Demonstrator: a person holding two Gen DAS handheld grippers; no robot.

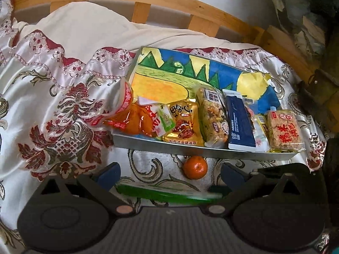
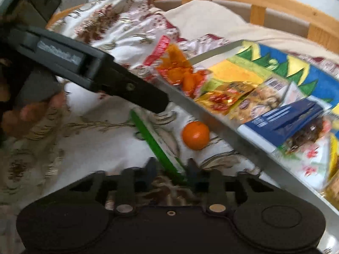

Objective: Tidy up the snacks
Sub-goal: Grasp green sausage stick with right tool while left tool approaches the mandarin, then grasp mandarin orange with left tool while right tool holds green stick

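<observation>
Green flat packet (image 2: 161, 148): near end pinched in right claw (image 2: 171, 172), long axis running away toward left claw (image 1: 169, 176), which gapes empty astride it.

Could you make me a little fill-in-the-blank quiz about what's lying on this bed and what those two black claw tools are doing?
1. The round orange mandarin lies on the patterned satin bedspread, ____ the shallow metal tray.
2. The right gripper closes on one end of a flat ____ packet.
3. The left gripper has its jaws ____, gripping nothing.
4. The dark blue packet lies ____ the tray.

Missing words: outside; green; open; inside
</observation>
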